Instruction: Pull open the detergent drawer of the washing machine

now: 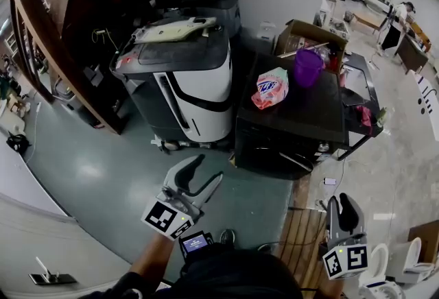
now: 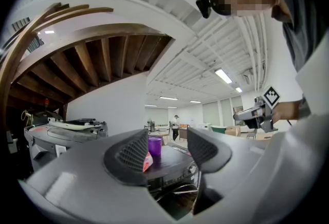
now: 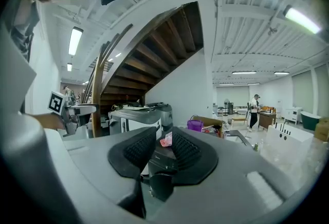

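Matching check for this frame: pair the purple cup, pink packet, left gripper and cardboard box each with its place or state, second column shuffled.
Things:
A purple cup
B pink packet
C left gripper
D cardboard box

Places or states:
1 jaws apart, nothing between them
2 on the far side of the washing machine
3 lying on the washing machine's top
4 standing upright on the washing machine's top

Pairs: A-4, B-3, C-1, D-2

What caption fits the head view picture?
Left gripper and right gripper, both empty, face a washing machine with a purple cup on top.
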